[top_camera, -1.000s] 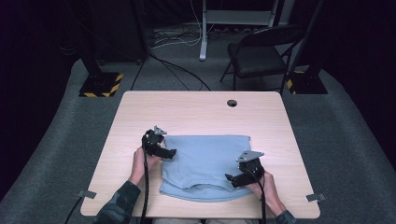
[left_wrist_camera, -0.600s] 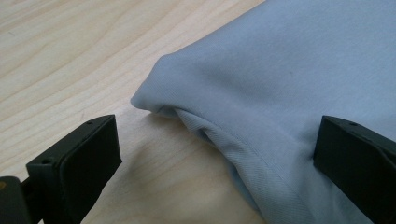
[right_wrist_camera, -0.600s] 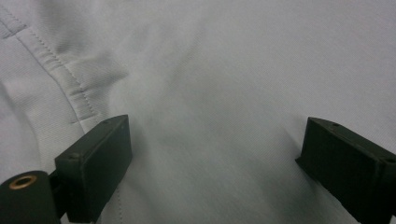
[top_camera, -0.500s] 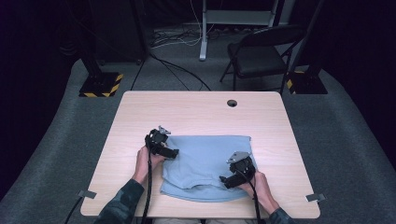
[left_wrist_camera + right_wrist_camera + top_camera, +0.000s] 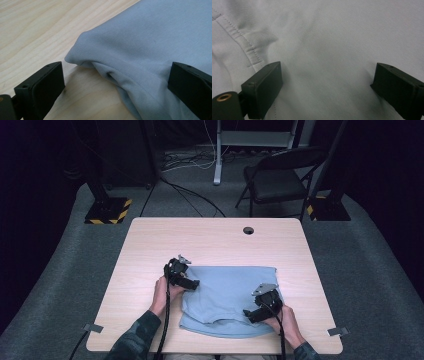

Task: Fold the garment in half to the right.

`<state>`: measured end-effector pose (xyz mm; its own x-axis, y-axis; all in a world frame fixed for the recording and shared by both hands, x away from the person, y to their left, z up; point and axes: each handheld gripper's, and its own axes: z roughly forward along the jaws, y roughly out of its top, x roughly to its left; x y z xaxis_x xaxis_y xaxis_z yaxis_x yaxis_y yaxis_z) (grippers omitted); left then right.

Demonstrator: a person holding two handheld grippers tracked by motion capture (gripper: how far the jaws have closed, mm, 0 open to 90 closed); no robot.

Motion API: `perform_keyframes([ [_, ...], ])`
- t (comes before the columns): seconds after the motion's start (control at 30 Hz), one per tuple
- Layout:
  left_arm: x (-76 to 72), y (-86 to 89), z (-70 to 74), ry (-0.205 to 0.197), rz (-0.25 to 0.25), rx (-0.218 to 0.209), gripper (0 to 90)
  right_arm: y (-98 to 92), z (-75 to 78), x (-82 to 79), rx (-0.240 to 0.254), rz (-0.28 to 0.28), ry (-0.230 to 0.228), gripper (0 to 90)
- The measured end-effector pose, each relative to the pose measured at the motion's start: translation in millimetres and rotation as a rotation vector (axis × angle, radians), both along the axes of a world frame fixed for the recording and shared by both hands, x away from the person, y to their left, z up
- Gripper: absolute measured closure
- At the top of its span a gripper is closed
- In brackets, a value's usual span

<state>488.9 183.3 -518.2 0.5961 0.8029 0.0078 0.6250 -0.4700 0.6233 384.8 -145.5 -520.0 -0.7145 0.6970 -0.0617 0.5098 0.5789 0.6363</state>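
Here, a pale wooden table (image 5: 150, 250) is standing on grey carpet, taking up the middle of the high view, with a small round hole (image 5: 248, 230) near its far edge. A black folding chair (image 5: 280, 177) is sitting beyond it on the right, and a post base striped yellow and black (image 5: 107, 211) is resting on the floor to the far left.

On the near half of the table, a light blue garment (image 5: 227, 290) is lying folded, its near edge bunching into a rounded fold close to the person's side.

The person is working both tools at the cloth. The left gripper (image 5: 192, 284) is sitting at the garment's left edge; in the left gripper view (image 5: 113, 85) its jaws are standing wide apart, one over bare wood and the other over the cloth, straddling a rumpled corner with a hemmed fold. The right gripper (image 5: 248, 314) is resting on the garment's near right part; in the right gripper view (image 5: 325, 87) its jaws are likewise spread wide over flat fabric, holding nothing, with a stitched seam (image 5: 244, 43) running just beside one jaw.
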Motion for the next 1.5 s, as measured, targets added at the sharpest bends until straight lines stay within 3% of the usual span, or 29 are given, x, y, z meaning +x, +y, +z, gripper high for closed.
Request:
perform_keyframes([
  [0.33,-0.6,-10.5,-0.1,0.003,-0.027,-0.009,0.1,-15.3,0.9,-3.4,0.000,-0.020,-0.007,7.7],
  [0.43,-0.1,-6.7,2.7,0.013,-0.035,-0.032,0.2,-16.4,2.9,-3.8,0.030,-0.015,-0.009,7.7],
  [0.67,5.2,4.3,11.9,-0.011,0.007,-0.037,0.2,11.0,14.5,-0.6,0.075,0.049,-0.028,7.7],
  [0.77,7.3,0.8,11.1,-0.009,0.006,-0.003,0.2,27.1,16.0,1.4,0.073,0.084,-0.033,8.0],
  [0.9,9.6,-5.6,6.8,0.002,-0.003,0.037,0.3,44.2,8.3,5.7,0.019,0.108,-0.016,8.5],
  [1.03,11.3,-9.0,2.7,0.010,-0.007,0.038,0.3,43.8,3.0,7.2,-0.026,0.096,-0.011,8.5],
  [1.5,11.1,-20.8,1.2,0.016,-0.034,0.023,0.2,23.3,0.8,4.9,-0.007,0.060,0.018,8.6],
])
